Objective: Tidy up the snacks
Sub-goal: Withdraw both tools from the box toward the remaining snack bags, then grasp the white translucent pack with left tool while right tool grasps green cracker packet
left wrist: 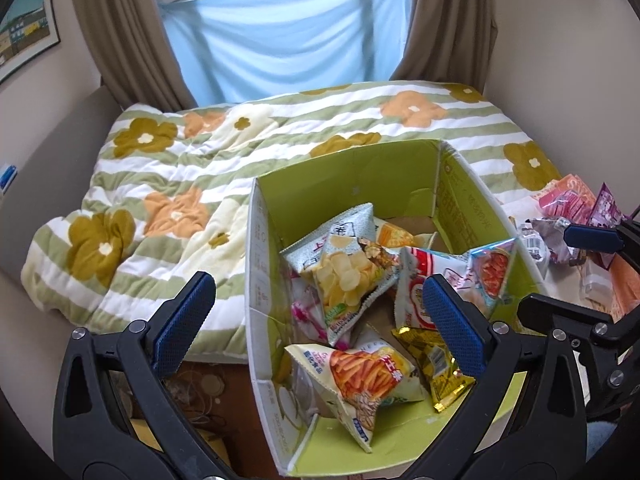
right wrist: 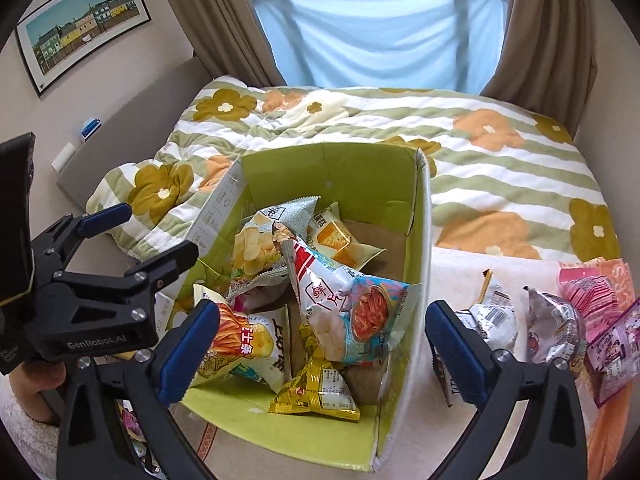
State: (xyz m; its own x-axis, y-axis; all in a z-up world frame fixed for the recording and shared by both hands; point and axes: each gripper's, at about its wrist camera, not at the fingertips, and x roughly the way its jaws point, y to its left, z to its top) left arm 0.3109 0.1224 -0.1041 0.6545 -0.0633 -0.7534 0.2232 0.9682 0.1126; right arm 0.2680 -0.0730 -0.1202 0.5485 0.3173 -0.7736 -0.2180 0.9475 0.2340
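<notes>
A cardboard box [left wrist: 344, 176] with a lime-green inside stands on the bed, holding several snack bags. Among them are a potato-chip bag [left wrist: 344, 276], a fries bag [left wrist: 360, 376] and a gold packet [left wrist: 436, 364]. My left gripper [left wrist: 318, 324] hovers open over the box's near left corner, nothing between its pads. My right gripper [right wrist: 322, 350] is open over the box [right wrist: 328, 168], above a white-and-blue bag [right wrist: 352, 312] that lies loose on the pile, not touching it. Each gripper shows in the other's view: the right one [left wrist: 572, 276], the left one [right wrist: 140, 238].
Loose snacks lie right of the box: silver bags [right wrist: 492, 318] [right wrist: 552, 328] and pink packets [right wrist: 600, 292]. A striped flower quilt [left wrist: 180, 168] covers the bed beyond. Curtains and a blue sheet [left wrist: 288, 40] hang at the window. A hand [right wrist: 36, 380] holds the left gripper.
</notes>
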